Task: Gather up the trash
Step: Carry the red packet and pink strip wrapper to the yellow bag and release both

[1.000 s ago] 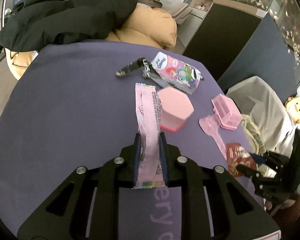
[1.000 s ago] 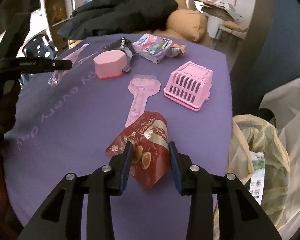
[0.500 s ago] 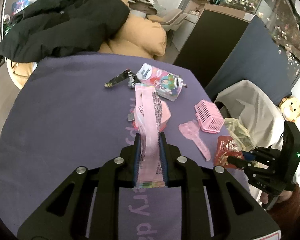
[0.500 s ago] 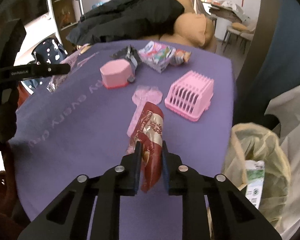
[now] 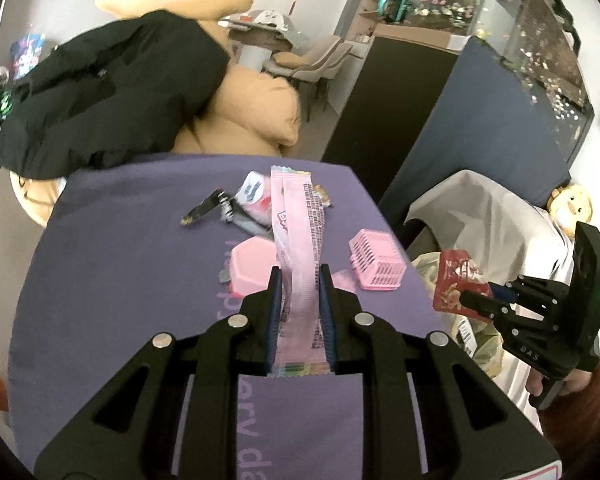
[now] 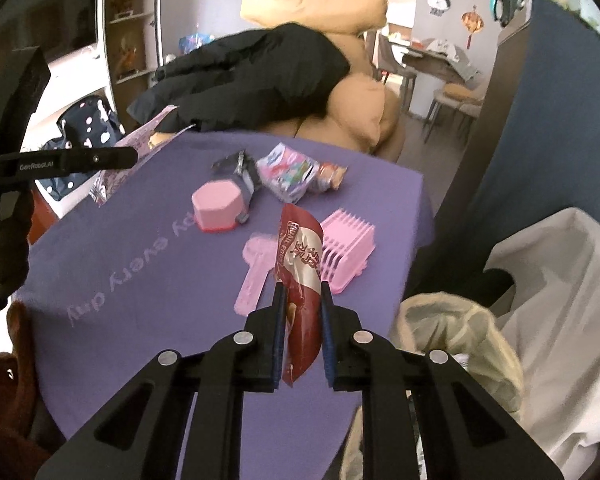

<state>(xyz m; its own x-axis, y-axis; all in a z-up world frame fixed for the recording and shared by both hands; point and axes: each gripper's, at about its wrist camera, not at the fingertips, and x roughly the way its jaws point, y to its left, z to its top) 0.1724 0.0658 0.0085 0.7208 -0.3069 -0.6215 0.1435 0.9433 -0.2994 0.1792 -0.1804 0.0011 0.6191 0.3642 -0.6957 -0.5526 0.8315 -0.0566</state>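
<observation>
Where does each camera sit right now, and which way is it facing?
Left wrist: rides the left claw, facing down across the purple table; the claw clamps a pink wrapper, and the right claw shows at the right edge.
Right wrist: rides the right claw, facing the same table with the trash bag at right; it clamps a red wrapper.
Shared: pink basket, pink box, both wrappers.

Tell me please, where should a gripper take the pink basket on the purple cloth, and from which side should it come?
Probably the upper side wall of the basket, taken from above. The basket lies tipped on its side, its slatted wall facing up and its open mouth turned toward the cloth edge. One finger could slip into the mouth and the other press on the slats. The spoon lies close on its left, so come straight down.
</observation>
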